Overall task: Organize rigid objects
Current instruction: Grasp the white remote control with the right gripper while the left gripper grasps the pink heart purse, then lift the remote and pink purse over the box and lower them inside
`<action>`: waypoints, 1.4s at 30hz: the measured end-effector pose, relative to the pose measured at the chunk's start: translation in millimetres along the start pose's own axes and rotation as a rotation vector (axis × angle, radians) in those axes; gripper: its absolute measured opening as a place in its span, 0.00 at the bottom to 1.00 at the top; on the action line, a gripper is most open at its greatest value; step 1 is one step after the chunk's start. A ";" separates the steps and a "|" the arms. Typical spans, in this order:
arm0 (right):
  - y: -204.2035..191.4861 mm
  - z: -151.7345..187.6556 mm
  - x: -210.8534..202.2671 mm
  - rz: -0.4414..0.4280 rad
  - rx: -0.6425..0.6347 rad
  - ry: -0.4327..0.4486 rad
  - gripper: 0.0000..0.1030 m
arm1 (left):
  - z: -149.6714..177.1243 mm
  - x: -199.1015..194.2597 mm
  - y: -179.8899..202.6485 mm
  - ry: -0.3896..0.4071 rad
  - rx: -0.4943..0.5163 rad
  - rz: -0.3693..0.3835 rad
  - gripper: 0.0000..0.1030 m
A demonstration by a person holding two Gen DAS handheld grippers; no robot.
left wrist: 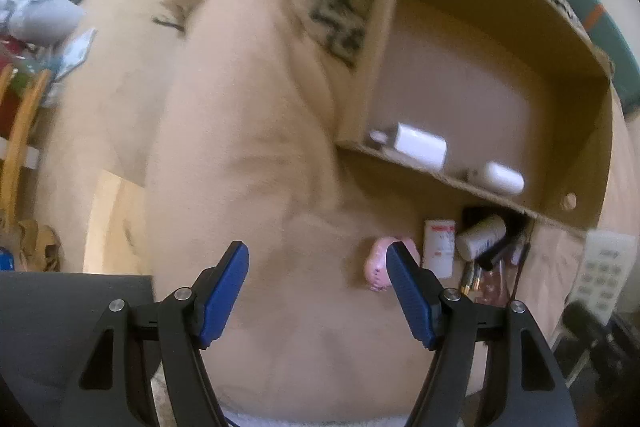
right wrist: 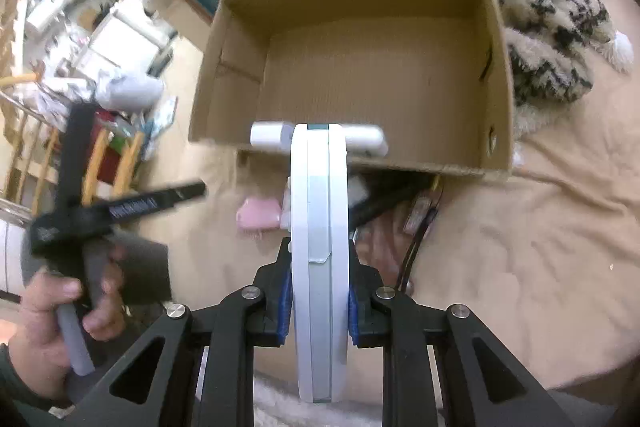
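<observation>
An open cardboard box [left wrist: 576, 75] [right wrist: 500, 75] lies on a beige bed cover. A white charger block [left wrist: 420, 145] and a white oval case [left wrist: 502, 177] lie by its near wall. My left gripper [left wrist: 318, 289] is open and empty above the cover, its right finger in front of a pink object [left wrist: 376, 263]. My right gripper [right wrist: 318, 301] is shut on a white round flat device [right wrist: 318, 251], held on edge in front of the box. A white tube [left wrist: 478, 235], a white carton [left wrist: 438, 247] and dark small items [left wrist: 496, 255] lie before the box.
A patterned woolly blanket [right wrist: 552, 39] lies beside and behind the box. A white remote [left wrist: 602, 267] lies at the right. The left hand-held gripper [right wrist: 80, 211] shows at the left of the right wrist view. Cluttered floor and wooden furniture [left wrist: 20, 131] are beyond the bed.
</observation>
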State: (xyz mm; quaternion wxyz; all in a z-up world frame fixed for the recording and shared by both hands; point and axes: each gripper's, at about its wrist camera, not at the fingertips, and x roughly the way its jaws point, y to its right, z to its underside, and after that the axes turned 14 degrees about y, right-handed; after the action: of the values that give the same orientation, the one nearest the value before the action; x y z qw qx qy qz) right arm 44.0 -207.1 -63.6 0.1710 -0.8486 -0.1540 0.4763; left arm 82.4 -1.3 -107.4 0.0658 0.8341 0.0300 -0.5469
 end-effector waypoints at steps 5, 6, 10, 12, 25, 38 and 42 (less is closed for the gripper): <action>11.8 5.3 6.7 0.003 0.035 -0.001 0.23 | 3.4 31.9 21.8 -0.085 0.071 -0.008 0.67; 8.7 2.1 6.7 -0.004 0.030 0.004 0.23 | 4.5 36.4 25.2 -0.094 0.079 -0.009 0.67; 11.8 3.5 -4.0 -0.024 0.024 0.021 0.23 | 9.5 52.2 39.4 -0.133 0.111 -0.006 0.67; 14.9 6.5 -3.8 -0.024 0.028 0.016 0.23 | 10.8 57.8 45.8 -0.135 0.131 -0.015 0.67; 11.6 6.9 1.4 -0.003 -0.006 0.002 0.23 | 13.4 81.8 71.7 -0.156 0.203 -0.019 0.47; 12.4 6.7 1.6 0.019 -0.019 0.000 0.23 | 22.9 64.5 53.0 -0.122 0.182 -0.036 0.47; 12.2 5.6 0.2 0.023 -0.023 0.007 0.23 | 25.7 55.3 37.8 -0.106 0.161 -0.062 0.47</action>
State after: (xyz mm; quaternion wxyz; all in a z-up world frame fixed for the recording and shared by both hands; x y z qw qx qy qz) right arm 40.4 -217.1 -71.9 0.1565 -0.8540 -0.1489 0.4733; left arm 85.8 -43.6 -165.2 -0.0166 0.8053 0.0082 -0.5926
